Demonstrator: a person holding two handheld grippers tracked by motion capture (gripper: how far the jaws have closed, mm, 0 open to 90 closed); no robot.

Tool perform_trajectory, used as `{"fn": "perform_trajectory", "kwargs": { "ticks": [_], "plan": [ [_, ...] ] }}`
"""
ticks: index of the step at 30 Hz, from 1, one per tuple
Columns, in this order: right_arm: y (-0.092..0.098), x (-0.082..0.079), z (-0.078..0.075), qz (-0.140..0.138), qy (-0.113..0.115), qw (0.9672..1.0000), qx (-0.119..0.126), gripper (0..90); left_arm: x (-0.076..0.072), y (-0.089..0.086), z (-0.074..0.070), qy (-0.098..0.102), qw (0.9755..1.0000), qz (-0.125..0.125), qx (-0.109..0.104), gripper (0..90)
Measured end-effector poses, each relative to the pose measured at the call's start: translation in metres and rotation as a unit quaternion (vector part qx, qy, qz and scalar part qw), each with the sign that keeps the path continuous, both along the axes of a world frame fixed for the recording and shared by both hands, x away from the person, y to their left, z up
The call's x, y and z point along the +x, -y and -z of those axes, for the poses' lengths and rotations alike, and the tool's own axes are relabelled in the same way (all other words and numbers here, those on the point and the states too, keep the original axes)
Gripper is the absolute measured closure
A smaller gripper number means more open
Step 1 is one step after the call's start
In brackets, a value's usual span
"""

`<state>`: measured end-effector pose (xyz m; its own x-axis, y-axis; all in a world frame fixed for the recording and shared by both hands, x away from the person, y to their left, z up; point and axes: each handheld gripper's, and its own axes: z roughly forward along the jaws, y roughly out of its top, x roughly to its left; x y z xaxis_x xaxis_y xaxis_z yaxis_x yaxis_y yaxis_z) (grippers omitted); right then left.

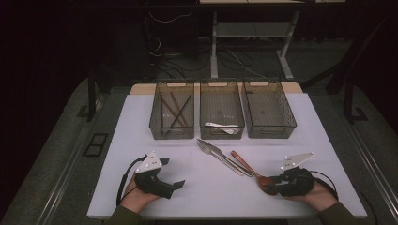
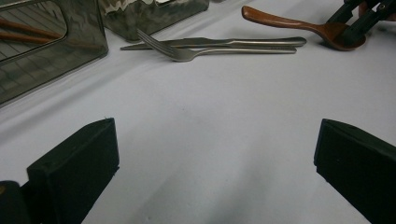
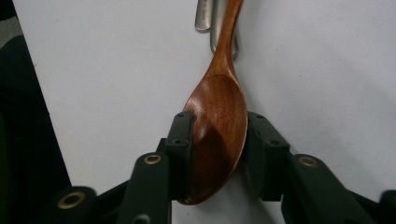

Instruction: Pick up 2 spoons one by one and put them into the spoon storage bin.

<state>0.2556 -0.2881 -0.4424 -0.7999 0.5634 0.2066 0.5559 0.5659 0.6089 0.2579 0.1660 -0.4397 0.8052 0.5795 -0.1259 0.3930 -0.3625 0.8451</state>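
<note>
Three mesh bins to sort into, by the look of it, and now at the pick-up step for the wooden spoon. Pinching its bowl from both sides with the right tongs, pads pressed against the rim, handle pointing away towards the far left. Lying flat at the near right of the worktop, not yet lifted, handle tip just beside the ends of the steel fork and the table knife, which rest together at the middle.

Left tongs spread wide over bare worktop at the near left, holding nothing, well apart from the cutlery.

Beyond, along the far edge: left bin with brown chopsticks, middle bin with a pale utensil, too small to name more closely, right bin seemingly with nothing in it.

Next, probably: lift straight up so as not to drag the handle across the fork and knife, then carry far and over a bin wall. Calls for a firm squeeze, since a rounded, smooth bowl could slip or swivel between flat pads, and the long handle adds leverage. Hard to say which bin suits; the right one seems the likely home.

No brand, label or readable writing anywhere on spoon, bins or tongs.
</note>
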Motion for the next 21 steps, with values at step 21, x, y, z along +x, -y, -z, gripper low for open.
{"fn": "perform_trajectory", "kwargs": {
  "ticks": [21],
  "plan": [
    [0.0064, 0.0075, -0.0079, 0.001, -0.016, 0.9976, 0.068, 84.6, -0.0001, -0.0004, -0.0002, 0.002, 1.0000, 0.002, -0.002, 0.0]
  ]
}}
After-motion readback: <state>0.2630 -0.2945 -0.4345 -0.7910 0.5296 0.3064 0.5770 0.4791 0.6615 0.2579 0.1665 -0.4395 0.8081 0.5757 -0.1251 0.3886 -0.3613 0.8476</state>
